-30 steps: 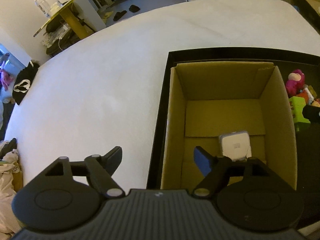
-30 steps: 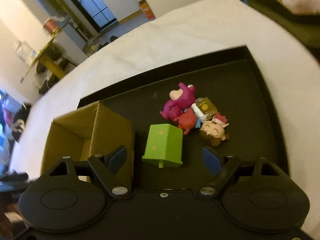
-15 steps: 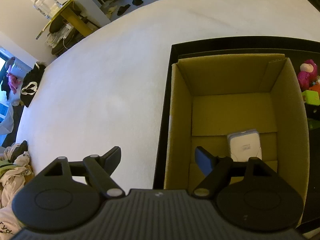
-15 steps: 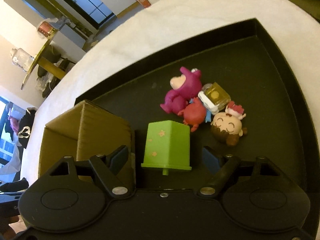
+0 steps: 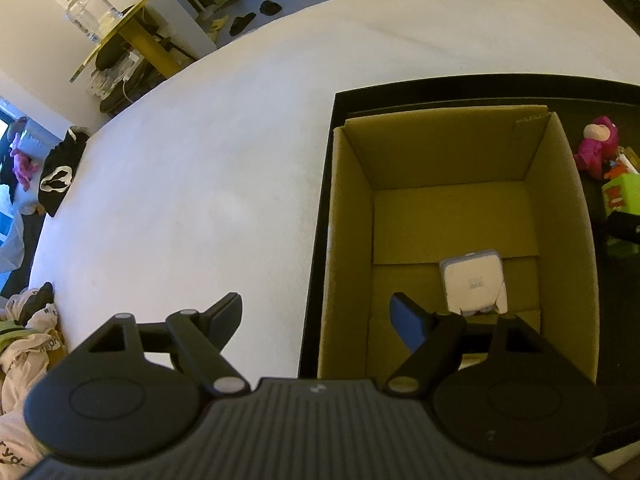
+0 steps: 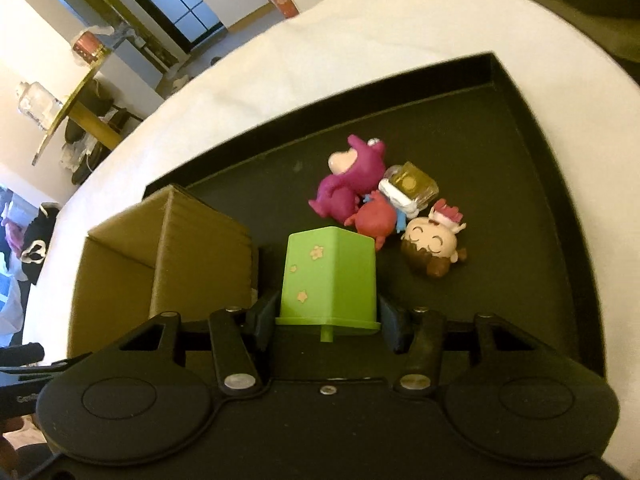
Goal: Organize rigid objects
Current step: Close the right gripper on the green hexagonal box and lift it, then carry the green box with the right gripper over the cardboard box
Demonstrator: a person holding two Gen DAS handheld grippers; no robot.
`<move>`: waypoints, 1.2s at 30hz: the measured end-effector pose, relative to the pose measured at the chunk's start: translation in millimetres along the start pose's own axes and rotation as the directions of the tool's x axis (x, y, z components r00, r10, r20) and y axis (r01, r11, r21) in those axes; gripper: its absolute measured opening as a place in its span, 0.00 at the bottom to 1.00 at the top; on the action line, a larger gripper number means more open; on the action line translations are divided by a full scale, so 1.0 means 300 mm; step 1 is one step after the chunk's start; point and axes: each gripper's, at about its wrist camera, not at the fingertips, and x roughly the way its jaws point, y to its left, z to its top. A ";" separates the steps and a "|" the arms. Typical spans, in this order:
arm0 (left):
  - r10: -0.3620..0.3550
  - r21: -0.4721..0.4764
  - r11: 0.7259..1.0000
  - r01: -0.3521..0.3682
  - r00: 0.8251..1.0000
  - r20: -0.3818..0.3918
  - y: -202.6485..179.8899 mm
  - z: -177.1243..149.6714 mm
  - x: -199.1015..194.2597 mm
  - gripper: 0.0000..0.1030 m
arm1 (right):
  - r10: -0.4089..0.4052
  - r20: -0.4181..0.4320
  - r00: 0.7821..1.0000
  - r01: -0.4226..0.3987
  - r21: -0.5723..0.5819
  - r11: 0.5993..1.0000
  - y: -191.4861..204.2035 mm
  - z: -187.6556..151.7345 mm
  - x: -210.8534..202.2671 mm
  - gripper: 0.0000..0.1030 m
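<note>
Already one white toy (image 5: 473, 281) sits in the cardboard box (image 5: 560, 208), seen from the left wrist. The left gripper (image 5: 316, 318) hangs wide open and holds nothing, and it has drifted a little over the box edge.

From the right wrist, the right gripper (image 6: 327, 317) has closed in on the green block (image 6: 330, 276), jaws touching both sides. A second ago they stood wide apart. The purple toy (image 6: 348, 188), red toy (image 6: 374, 220), gold cube (image 6: 412, 182) and smiling doll (image 6: 430, 248) wait on the black tray (image 6: 532, 128).

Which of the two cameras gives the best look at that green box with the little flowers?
The right wrist view: the green box sits whole and centred between the right gripper fingers, its flower prints plain. The left wrist view catches only a sliver of it at the right edge, beyond the cardboard box.
</note>
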 end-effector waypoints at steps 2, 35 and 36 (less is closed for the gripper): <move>-0.004 -0.011 1.000 0.004 1.000 0.004 0.011 -0.002 -0.004 0.77 | -0.006 0.018 1.000 0.006 -0.010 1.000 0.002 0.005 -0.023 0.50; -0.132 -0.144 0.980 0.139 0.990 0.053 0.126 -0.061 -0.022 0.77 | -0.071 0.174 0.982 0.101 -0.171 0.980 0.247 0.029 -0.206 0.50; -0.139 -0.147 0.978 0.146 0.989 0.056 0.129 -0.064 -0.021 0.77 | -0.070 0.177 0.982 0.102 -0.178 0.979 0.256 0.028 -0.208 0.50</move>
